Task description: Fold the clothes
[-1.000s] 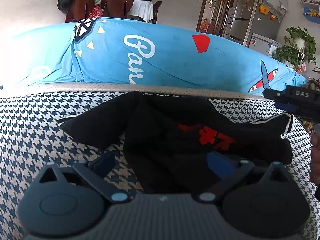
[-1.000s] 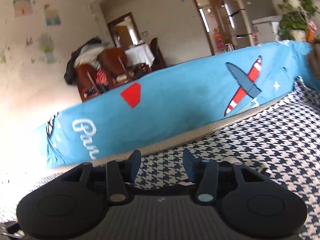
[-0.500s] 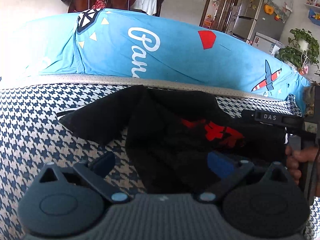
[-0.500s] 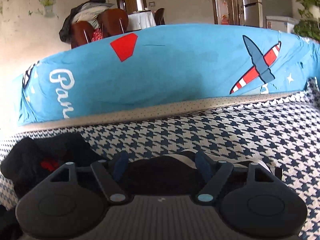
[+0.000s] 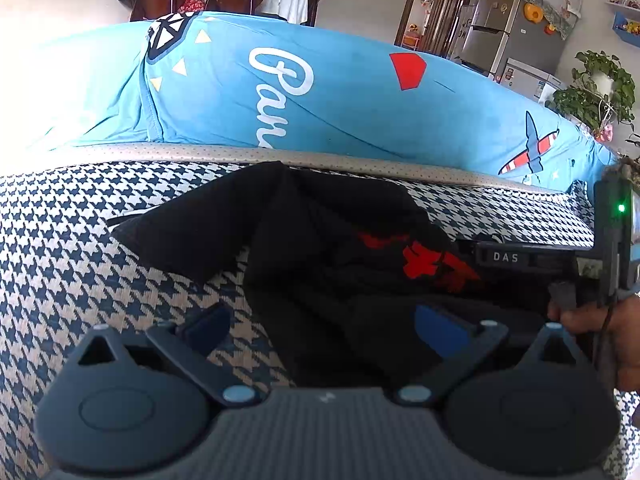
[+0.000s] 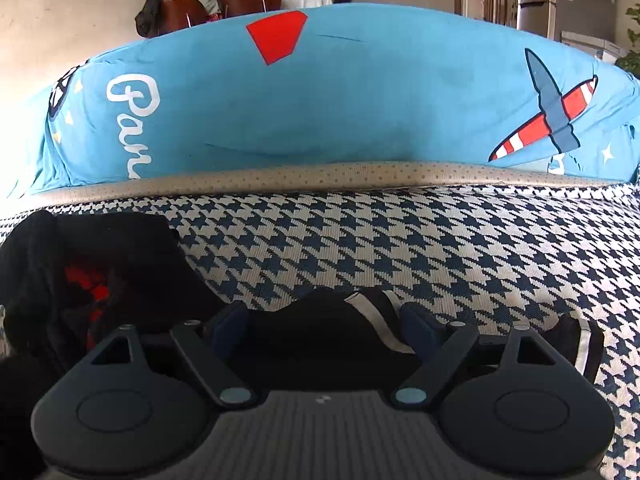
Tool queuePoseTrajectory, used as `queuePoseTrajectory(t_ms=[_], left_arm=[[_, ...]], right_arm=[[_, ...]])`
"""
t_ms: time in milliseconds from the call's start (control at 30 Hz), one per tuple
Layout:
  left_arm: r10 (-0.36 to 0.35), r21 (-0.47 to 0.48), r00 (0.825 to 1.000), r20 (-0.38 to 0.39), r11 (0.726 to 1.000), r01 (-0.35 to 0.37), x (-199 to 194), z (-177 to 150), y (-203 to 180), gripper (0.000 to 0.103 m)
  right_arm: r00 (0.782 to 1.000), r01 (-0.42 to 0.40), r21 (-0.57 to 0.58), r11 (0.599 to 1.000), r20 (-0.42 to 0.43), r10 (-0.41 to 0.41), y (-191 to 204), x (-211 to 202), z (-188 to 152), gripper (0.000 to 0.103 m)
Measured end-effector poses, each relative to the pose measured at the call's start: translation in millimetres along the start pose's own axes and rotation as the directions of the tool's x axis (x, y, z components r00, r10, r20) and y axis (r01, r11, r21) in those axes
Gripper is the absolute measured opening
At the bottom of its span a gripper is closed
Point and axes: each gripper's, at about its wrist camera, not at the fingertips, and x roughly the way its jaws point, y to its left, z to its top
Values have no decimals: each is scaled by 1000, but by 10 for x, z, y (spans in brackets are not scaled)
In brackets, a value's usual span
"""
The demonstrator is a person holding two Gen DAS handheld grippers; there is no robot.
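A crumpled black garment [image 5: 312, 240] with a red print lies on the houndstooth sofa seat [image 5: 80, 240]. In the left wrist view my left gripper [image 5: 320, 322] is open and low over the garment's near edge, its fingers [image 5: 436, 326] wide apart. At that view's right edge a hand holds the right gripper's body [image 5: 528, 260] over the garment. In the right wrist view my right gripper [image 6: 324, 324] is open around a black sleeve [image 6: 344, 320] with a white-striped cuff, fabric bunched between the pads. The rest of the garment [image 6: 80, 272] lies to the left.
A long blue cushion [image 5: 340, 96] with white lettering and a plane print runs along the sofa back. Bare houndstooth seat [image 6: 440, 248] stretches to the right of the garment. Chairs, a doorway, a fridge and a potted plant [image 5: 596, 88] stand beyond.
The right gripper has dropped from above the sofa seat onto the striped sleeve, fingers spread around it. The left gripper has edged slightly closer over the garment and stayed open.
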Motion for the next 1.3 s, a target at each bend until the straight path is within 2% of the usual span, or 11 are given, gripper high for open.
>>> queuePoseTrajectory(t_ms=[33, 67, 100, 300, 467, 600, 833, 933, 1033, 1167, 1300], left_arm=[[0, 1, 1000, -2, 1000, 0, 3, -1, -2, 103], [0, 1, 1000, -3, 1000, 0, 7, -2, -5, 103], [0, 2, 1000, -6, 1000, 0, 12, -5, -8, 103], [-1, 13, 1000, -10, 1000, 1, 26, -29, -39, 103], [12, 10, 1000, 2, 1000, -12, 14, -25, -27, 103], [21, -6, 1000, 9, 1000, -21, 4, -5, 11, 103], [45, -63, 999, 2, 997, -45, 29, 54, 142, 103], [58, -81, 998, 0, 995, -58, 39, 74, 196, 103], [63, -98, 998, -1, 993, -63, 43, 89, 240, 103], [70, -109, 998, -2, 992, -70, 43, 95, 267, 103], [98, -121, 995, 1, 988, -97, 34, 116, 310, 103]], right_arm=[[1000, 7, -1, 1000, 5, -7, -2, 0, -11, 67], [1000, 14, -2, 1000, 10, -14, -4, 1, -23, 50], [1000, 18, 0, 1000, 13, -18, -12, -2, -24, 40], [998, 14, 16, 1000, 53, -15, -16, -76, 25, 12], [991, 15, 40, 999, 133, -20, 32, -189, 154, 11], [971, -27, 78, 997, 237, 8, 103, -309, 388, 11], [889, -105, 230, 968, 457, -12, 169, -477, 786, 12], [908, -57, 274, 960, 413, -64, 205, -309, 811, 21], [915, 5, 297, 955, 384, -124, 203, -197, 764, 41], [905, -12, 324, 946, 405, -128, 96, -272, 741, 52], [923, -115, 282, 952, 385, -3, 181, -282, 758, 54]])
